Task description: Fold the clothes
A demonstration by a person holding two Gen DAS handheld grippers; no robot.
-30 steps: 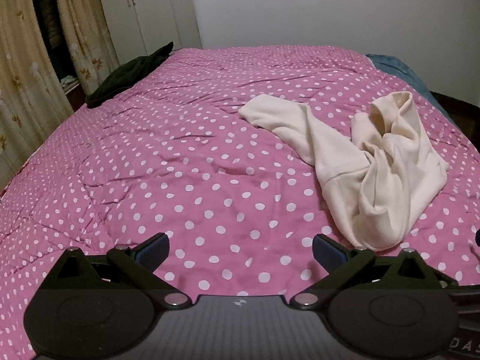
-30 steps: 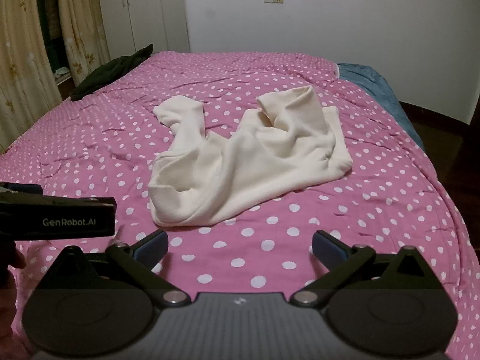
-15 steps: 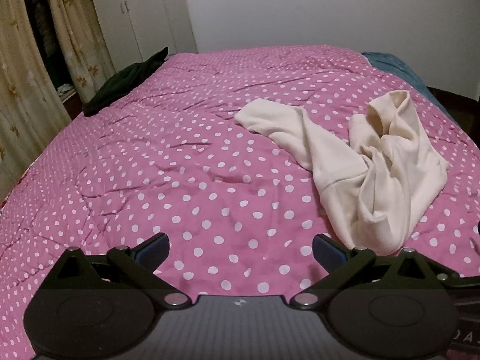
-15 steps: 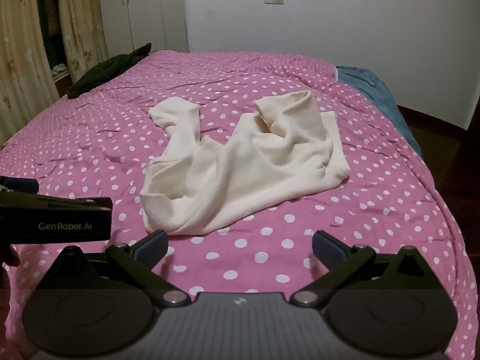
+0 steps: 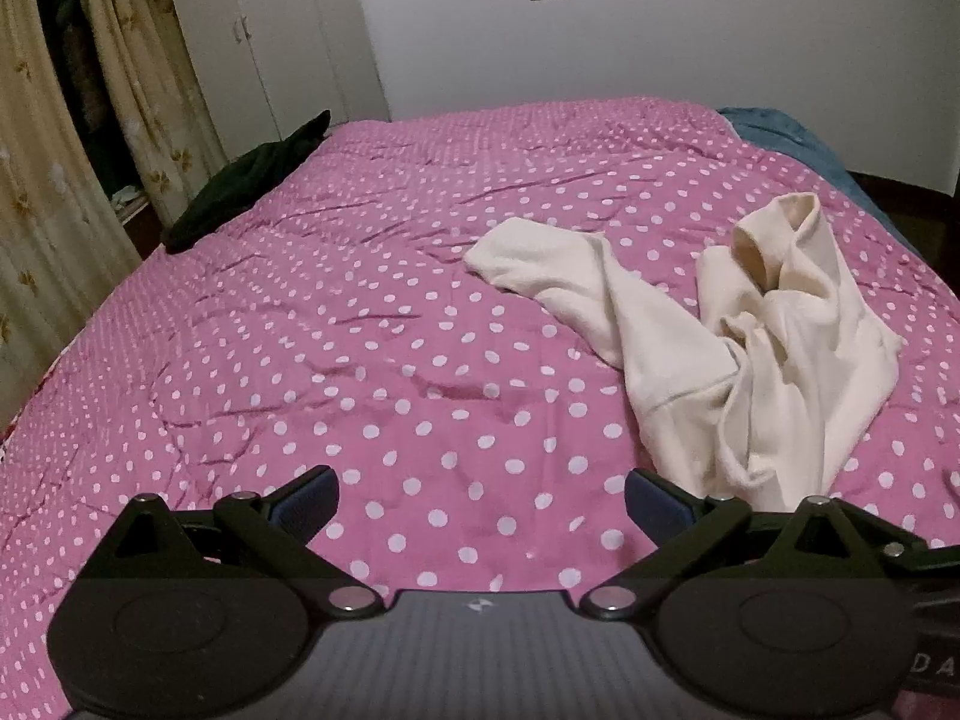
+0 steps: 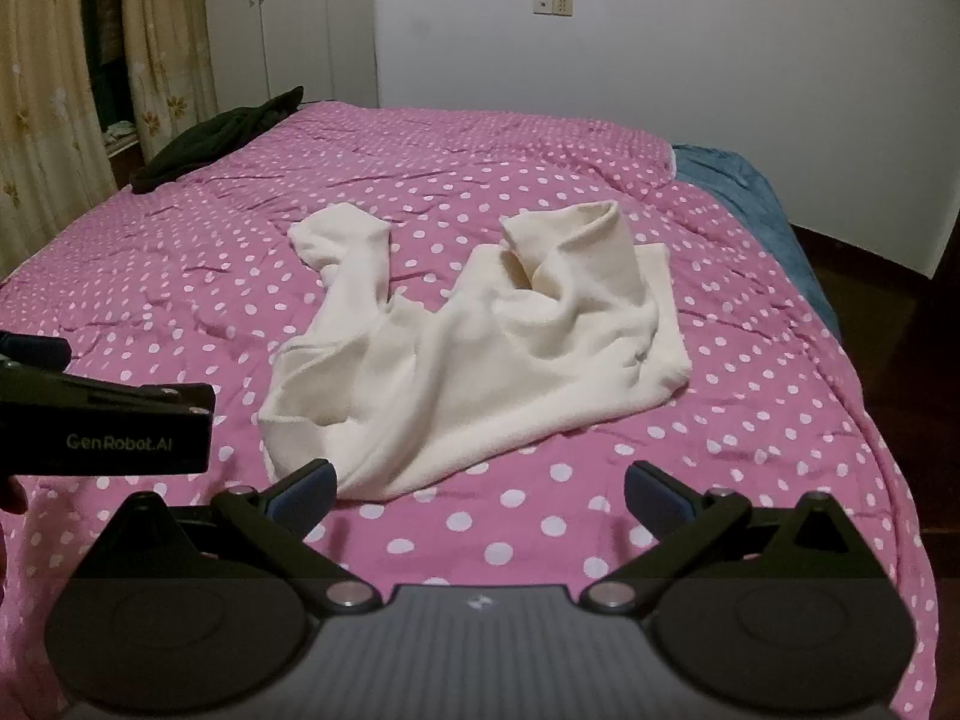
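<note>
A crumpled cream fleece garment (image 6: pixel 474 354) lies unfolded in the middle of the pink white-dotted bed quilt (image 5: pixel 360 360), its shape hard to read among the folds. The left gripper (image 5: pixel 478 504) hovers near its left edge, jaws spread wide and empty; from the right wrist its body reads "GenRobot.AI". The right gripper (image 6: pixel 478 492), equally agape, hangs just before the garment's near hem. A dark garment (image 6: pixel 210 141), partly cut off, lies at the quilt's far left corner.

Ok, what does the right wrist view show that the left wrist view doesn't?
Only the right wrist view shows the left hand-held gripper from the side, and the cream garment's right edge. Only the left wrist view shows the bare spread left of the garment. Both show the garment crumpled, the dark garment at the far left corner, and open jaws gripping nothing.
</note>
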